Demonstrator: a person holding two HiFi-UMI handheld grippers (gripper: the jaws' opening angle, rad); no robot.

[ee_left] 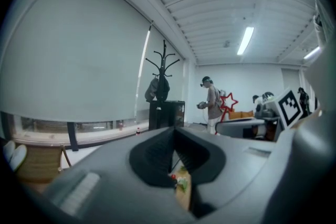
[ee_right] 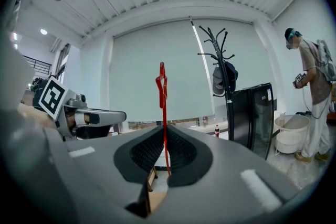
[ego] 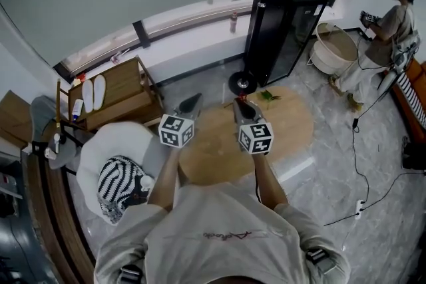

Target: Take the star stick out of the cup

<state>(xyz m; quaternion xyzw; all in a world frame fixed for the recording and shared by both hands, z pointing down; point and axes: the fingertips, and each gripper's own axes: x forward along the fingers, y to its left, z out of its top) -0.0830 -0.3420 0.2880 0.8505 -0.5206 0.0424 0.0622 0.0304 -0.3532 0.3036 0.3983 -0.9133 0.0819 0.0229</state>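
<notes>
**Star stick [ee_right: 162, 113] gripped upright by right tool [ee_right: 164, 153]**

Clamped low on the thin shaft; long axis vertical, star end straight above the jaws; held over the desk [ego: 293, 126]; left tool [ee_left: 175, 150] alongside, closed on nothing; cup not made out.

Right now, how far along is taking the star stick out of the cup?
Done, it seems: the star stick is up in the air, in no cup. In hand: the right tool is shut on its red shaft; the left tool is shut and empty. Left: perhaps only setting it down on the table. I can't make out the cup.
</notes>
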